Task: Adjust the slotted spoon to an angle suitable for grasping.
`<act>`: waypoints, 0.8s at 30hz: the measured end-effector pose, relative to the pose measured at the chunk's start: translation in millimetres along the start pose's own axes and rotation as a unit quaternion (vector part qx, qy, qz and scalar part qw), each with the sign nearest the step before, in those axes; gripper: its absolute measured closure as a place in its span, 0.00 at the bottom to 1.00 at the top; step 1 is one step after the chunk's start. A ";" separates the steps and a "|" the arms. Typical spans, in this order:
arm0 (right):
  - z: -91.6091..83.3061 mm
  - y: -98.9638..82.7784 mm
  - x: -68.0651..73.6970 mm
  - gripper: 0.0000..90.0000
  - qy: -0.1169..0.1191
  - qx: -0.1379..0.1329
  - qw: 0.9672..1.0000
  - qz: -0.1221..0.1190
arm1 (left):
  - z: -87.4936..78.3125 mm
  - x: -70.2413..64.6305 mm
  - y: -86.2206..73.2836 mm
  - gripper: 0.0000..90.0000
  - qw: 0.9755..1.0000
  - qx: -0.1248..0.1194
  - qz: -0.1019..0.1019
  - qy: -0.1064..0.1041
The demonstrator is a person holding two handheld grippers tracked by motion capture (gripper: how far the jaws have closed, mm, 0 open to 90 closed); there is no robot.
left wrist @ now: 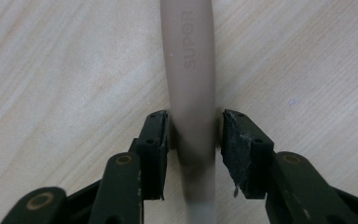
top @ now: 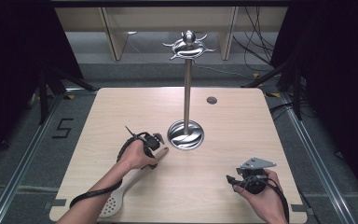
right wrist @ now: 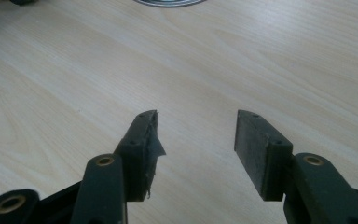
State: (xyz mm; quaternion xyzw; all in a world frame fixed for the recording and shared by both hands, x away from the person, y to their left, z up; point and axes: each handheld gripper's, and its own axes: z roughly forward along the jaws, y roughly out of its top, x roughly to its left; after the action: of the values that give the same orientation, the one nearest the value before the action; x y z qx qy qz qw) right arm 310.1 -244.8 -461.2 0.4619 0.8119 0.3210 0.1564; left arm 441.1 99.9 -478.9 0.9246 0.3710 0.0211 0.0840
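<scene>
Nearest you in the high view, the slotted spoon (top: 121,193) lies on the table (top: 98,121) at about seven o'clock from the steel rack (top: 186,133), its head by the near edge and its handle running up under your left claw (top: 161,150). Your right claw (top: 230,182) rests well apart at five o'clock.

From the left claw view, the jaws straddle the spoon handle (left wrist: 189,70); one pad (left wrist: 160,135) looks to be touching it, while the other shows a sliver of gap, so I read the claw as released, not yet grasping. Close unevenly and the smooth, rounded handle could roll or skid sideways on the table.

Through the right claw view, your right claw (right wrist: 196,128) stands released over bare table, with the rack's base (right wrist: 170,2) at twelve o'clock. Lift carelessly and the long spoon may swing into the pole.
</scene>
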 end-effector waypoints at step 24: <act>0.6 -0.3 0.1 0.54 0.002 0.000 1.000 0.005 | -4.0 -3.2 -5.1 0.79 1.000 -0.013 0.009 -0.008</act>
State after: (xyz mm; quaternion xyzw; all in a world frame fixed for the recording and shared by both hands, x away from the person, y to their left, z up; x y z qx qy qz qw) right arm 310.2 -244.6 -461.8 0.4656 0.8098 0.3226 0.1531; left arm 434.8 101.9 -475.8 0.9267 0.3619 0.0198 0.0989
